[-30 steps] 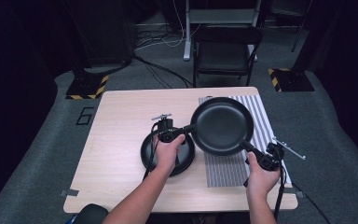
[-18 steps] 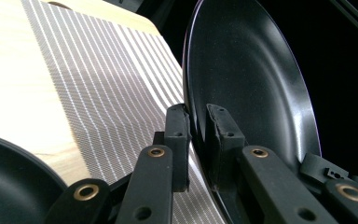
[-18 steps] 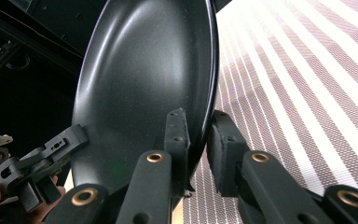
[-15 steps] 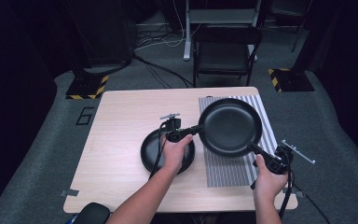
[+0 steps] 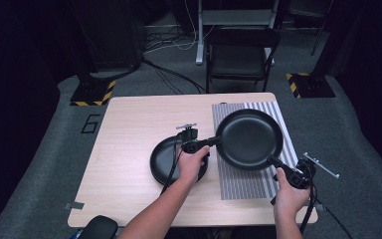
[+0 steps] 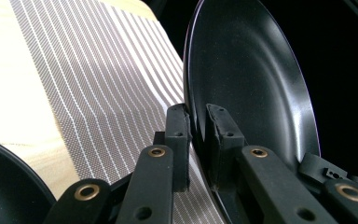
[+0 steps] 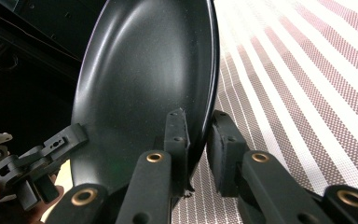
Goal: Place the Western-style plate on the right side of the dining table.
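The large black plate (image 5: 248,139) is round, matte and shallow-rimmed, held above the striped mat (image 5: 243,184) at the right of the surface (image 5: 129,149). The left gripper (image 5: 214,142) pinches its left rim, the right gripper (image 5: 271,160) its near-right rim. A smaller black plate (image 5: 161,164) lies left. No writing shows.

The large black plate (image 5: 249,139) was round, glossy and shallow, held level just above the striped mat (image 5: 243,181), right side up.

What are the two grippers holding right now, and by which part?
Both hold the large black plate by its rim: the left gripper at its left edge, the right gripper at the opposite edge.
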`<state>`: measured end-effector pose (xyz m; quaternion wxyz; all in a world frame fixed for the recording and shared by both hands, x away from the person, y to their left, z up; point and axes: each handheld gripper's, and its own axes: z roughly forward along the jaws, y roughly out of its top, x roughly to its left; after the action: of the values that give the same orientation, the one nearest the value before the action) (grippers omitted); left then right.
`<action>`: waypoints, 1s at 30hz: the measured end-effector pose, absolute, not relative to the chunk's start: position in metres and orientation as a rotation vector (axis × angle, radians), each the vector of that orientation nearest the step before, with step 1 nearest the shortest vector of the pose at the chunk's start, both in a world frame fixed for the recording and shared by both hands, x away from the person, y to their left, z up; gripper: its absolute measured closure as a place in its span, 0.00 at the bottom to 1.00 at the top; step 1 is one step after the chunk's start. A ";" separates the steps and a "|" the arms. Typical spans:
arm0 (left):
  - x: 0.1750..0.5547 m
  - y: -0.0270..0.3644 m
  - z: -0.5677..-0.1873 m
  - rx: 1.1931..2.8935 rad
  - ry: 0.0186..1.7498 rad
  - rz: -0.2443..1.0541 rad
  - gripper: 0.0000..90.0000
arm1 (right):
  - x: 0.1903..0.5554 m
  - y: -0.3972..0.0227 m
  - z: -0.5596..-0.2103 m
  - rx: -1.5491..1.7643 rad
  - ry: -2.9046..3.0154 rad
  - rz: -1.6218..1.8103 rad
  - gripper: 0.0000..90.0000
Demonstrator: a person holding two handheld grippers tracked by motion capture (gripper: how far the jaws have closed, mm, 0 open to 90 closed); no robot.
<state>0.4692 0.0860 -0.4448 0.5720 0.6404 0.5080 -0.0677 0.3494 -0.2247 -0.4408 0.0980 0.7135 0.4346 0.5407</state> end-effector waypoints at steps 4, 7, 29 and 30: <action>0.471 0.085 -0.450 1.508 1.203 -0.160 0.89 | 0.351 -0.225 -0.448 2.124 1.281 1.601 0.87; 0.473 0.084 -0.453 1.508 1.214 -0.161 0.89 | 0.353 -0.226 -0.452 2.125 1.282 1.601 0.87; 0.505 0.077 -0.468 1.465 1.279 -0.205 0.91 | 0.390 -0.237 -0.464 2.165 1.277 1.625 0.89; 0.507 0.076 -0.467 1.466 1.280 -0.205 0.91 | 0.391 -0.237 -0.464 2.163 1.278 1.621 0.89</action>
<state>0.5071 0.0762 -0.4671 0.5584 0.6215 0.5426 -0.0870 0.3908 -0.2372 -0.4637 0.0757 0.7215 0.4261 0.5406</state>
